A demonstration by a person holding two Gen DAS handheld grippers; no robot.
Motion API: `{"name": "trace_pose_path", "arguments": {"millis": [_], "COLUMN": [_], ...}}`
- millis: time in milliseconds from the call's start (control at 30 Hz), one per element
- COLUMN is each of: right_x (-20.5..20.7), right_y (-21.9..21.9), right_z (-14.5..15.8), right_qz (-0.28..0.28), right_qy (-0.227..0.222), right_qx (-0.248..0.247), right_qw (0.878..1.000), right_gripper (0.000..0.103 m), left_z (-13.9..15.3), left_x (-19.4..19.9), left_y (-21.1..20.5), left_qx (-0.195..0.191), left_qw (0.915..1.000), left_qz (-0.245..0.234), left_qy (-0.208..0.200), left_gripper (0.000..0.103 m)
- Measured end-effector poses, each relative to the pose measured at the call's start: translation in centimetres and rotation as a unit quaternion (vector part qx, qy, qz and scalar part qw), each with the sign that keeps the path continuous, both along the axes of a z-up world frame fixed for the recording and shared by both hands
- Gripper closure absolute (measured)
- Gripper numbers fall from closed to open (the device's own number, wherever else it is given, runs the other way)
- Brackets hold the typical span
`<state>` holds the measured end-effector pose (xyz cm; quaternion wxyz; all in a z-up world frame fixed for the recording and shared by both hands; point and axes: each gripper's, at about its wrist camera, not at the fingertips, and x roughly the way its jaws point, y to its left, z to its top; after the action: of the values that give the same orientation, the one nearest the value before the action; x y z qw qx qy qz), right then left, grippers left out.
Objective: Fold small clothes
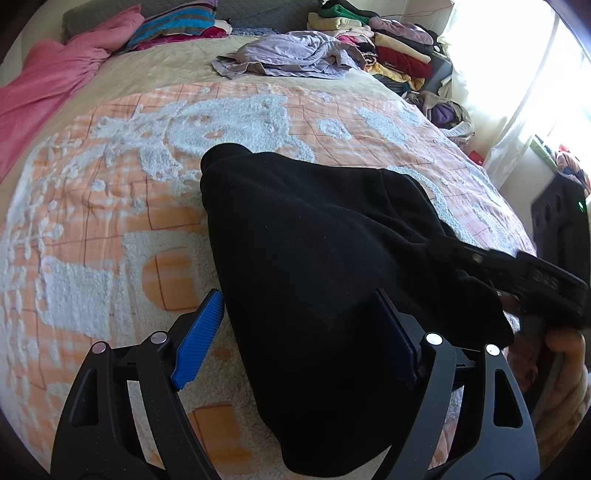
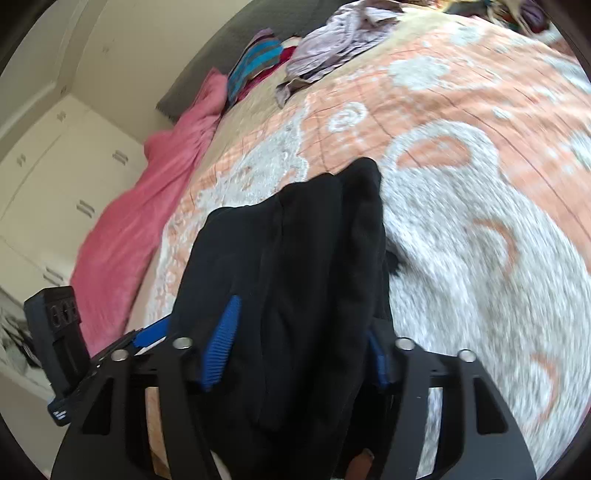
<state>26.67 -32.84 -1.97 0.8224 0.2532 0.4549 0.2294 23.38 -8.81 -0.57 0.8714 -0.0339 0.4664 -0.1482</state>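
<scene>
Left wrist view: left tool [image 1: 295,332] spread wide, blue pads [image 1: 199,339] either side of the black garment's [image 1: 314,266] near end, nothing pinched. Garment bunched on the orange-and-white bedspread [image 1: 110,206], stretching from the tool up toward mid-bed. At the right edge, right tool [image 1: 546,288] meeting the garment's right side. Far off: a crumpled lilac shirt [image 1: 288,55], a pink blanket [image 1: 48,88] on the left, a striped pillow [image 1: 173,26], stacked folded clothes [image 1: 391,44] by the bright window [image 1: 517,55].

Right wrist view: right tool [image 2: 299,350] also spread, black garment [image 2: 295,258] draped between and over the pads [image 2: 221,343], right pad mostly hidden by cloth; grip hard to confirm, jaws apart. Blurred bedspread [image 2: 461,184] beyond. Left tool [image 2: 122,350] visible low left, at the garment's edge. White cupboards [image 2: 55,155] behind, pink blanket [image 2: 147,206] along the bed edge, lilac shirt [image 2: 332,44] near the top.
</scene>
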Motion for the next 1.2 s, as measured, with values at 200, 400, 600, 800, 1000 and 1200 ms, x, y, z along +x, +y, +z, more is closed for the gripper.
{"name": "trace_pose_path", "arguments": {"millis": [200,400,600,800,1000,1200], "right_x": [-0.6,0.2,-0.4,-1.5,-3.5,-5.8], "right_y": [1.7,0.6,-0.2,-0.5,-0.6,-1.4], "right_z": [2.9,1.9,-1.0,-0.5,0.5,2.0], "right_qz": [0.029,0.019,-0.013,-0.045,-0.058,-0.075], "right_qy": [-0.083,-0.098,-0.069,-0.07,-0.08,-0.101], "right_qx": [-0.06,-0.099,-0.111,-0.134,-0.154,-0.141], "right_qw": [0.994,0.99,0.991,0.987,0.983,0.982], "right_gripper": [0.091,0.092,0.086,0.071,0.062,0.061], "left_z": [0.2,0.0,-0.3,-0.2,0.0,0.3], "left_x": [-0.7,-1.3,-1.7,-2.1,-2.6,-3.4], "left_y": [0.0,0.0,-0.2,-0.2,0.0,0.1], "left_qx": [0.005,-0.001,-0.001,0.0,0.0,-0.001], "left_qw": [0.9999,1.0,1.0,0.9999,0.9999,0.9999], "left_qz": [0.003,-0.001,-0.009,-0.009,-0.011,-0.013], "left_qy": [-0.011,-0.008,-0.004,-0.006,-0.006,-0.008], "left_gripper": [0.03,0.03,0.03,0.03,0.03,0.03]}}
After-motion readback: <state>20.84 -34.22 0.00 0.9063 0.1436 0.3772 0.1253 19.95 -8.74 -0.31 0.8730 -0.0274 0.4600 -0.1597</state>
